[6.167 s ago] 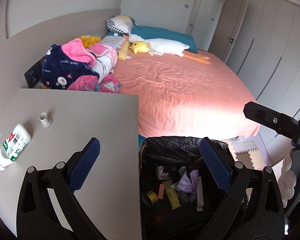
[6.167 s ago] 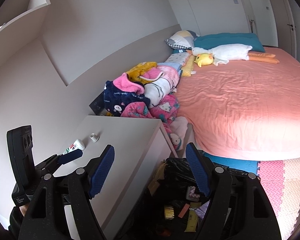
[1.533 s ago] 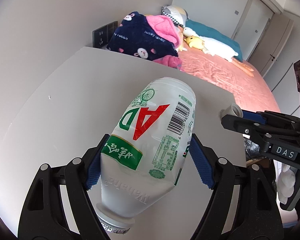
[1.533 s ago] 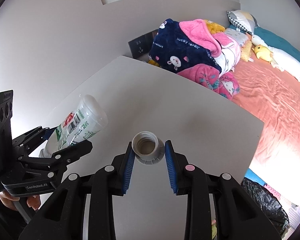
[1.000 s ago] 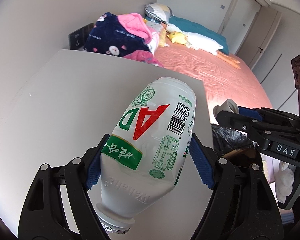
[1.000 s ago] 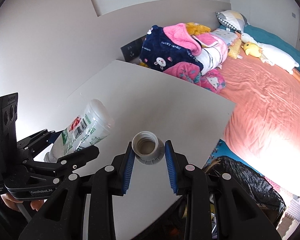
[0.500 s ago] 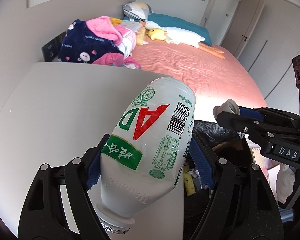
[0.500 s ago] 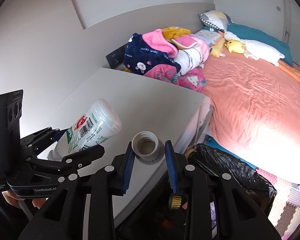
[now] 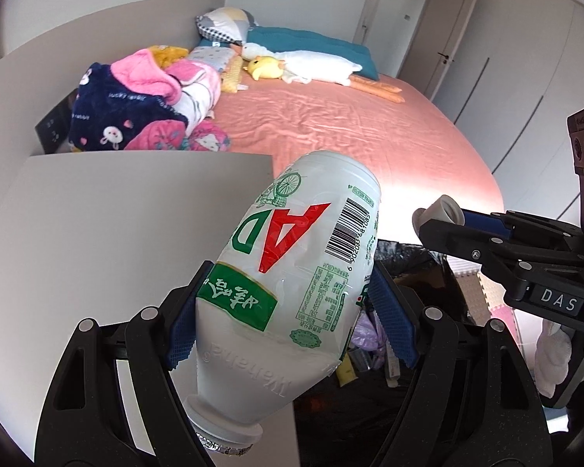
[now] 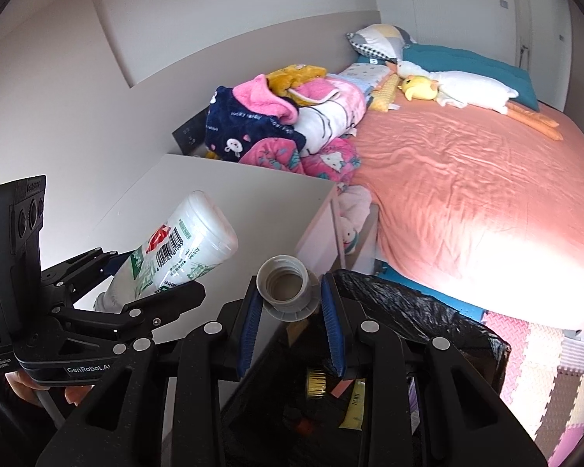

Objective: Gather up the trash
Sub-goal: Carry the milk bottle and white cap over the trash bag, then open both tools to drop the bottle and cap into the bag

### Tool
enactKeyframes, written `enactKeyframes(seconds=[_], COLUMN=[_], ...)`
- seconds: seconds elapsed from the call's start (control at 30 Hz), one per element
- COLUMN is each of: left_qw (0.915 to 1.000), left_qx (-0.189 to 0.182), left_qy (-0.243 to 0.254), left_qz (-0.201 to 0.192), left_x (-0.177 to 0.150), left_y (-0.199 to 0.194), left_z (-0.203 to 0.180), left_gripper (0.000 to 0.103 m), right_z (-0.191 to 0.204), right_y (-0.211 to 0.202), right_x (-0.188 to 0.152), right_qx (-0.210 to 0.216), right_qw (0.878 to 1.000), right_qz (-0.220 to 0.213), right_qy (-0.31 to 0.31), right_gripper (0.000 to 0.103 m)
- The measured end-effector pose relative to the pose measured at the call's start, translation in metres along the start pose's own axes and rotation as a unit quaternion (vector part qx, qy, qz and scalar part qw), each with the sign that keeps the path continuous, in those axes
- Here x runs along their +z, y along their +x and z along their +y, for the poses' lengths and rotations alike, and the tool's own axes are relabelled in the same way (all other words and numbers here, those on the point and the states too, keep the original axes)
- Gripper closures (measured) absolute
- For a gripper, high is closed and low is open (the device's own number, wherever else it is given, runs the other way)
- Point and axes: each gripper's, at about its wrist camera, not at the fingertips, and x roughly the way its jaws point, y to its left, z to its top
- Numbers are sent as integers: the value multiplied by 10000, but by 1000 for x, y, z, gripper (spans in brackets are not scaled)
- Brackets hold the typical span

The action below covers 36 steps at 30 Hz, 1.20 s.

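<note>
Left hand-held gripper (image 9: pixel 292 323) clamps bottle (image 9: pixel 292 284); right hand-held gripper (image 10: pixel 290 311) pinches cap (image 10: pixel 286 286) over bin (image 10: pixel 467 330). I judge pickup done, both drops remaining. Worktop (image 9: pixel 116 225) bare.

The right gripper (image 10: pixel 290 303) holds a small white cap (image 10: pixel 287 288) tight between its blue fingers (image 10: pixel 250 317). Its open side faces up. Just below it is a bin with a black trash bag (image 10: pixel 416 311), and some trash lies inside. On the left, the left gripper (image 10: pixel 136 284) squeezes a white bottle (image 10: pixel 179 247) above the pale counter (image 10: pixel 233 198). A pink bed (image 10: pixel 467 155) lies far right.
</note>
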Motion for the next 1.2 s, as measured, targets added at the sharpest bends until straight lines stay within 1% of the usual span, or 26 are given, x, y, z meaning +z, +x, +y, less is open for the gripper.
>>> enactKeyframes(seconds=[0.33, 0.63, 0.83, 1.1, 1.13, 1.17, 1.2], left_qw=[9988, 9955, 9929, 9913, 9916, 9923, 9928], left_qx=[-280, -556, -723, -789, -762, -690, -632], left_qy=[399, 752, 935, 1019, 1008, 983, 976], left_qz=[75, 138, 166, 256, 285, 294, 277], left_x=[12, 19, 20, 17, 17, 17, 17], left_y=[14, 24, 28, 32, 32, 32, 32], left_z=[-40, -77, -96, -108, -110, -110, -109], left_gripper=[27, 27, 27, 27, 24, 12, 8], right_z=[-36, -70, -83, -93, -93, -94, -96], right_y=[-26, -50, -60, -68, -71, -74, -78], right_x=[-12, -26, -36, -40, -40, -40, -40], right_qx=[-263, -525, -661, -724, -734, -747, -732], right_qw=[9989, 9958, 9936, 9915, 9911, 9905, 9899], right_qz=[-167, -300, -343, -413, -450, -487, -527], right_qy=[346, 688, 847, 996, 1017, 1045, 1092], right_gripper=[71, 71, 71, 71, 71, 70, 68])
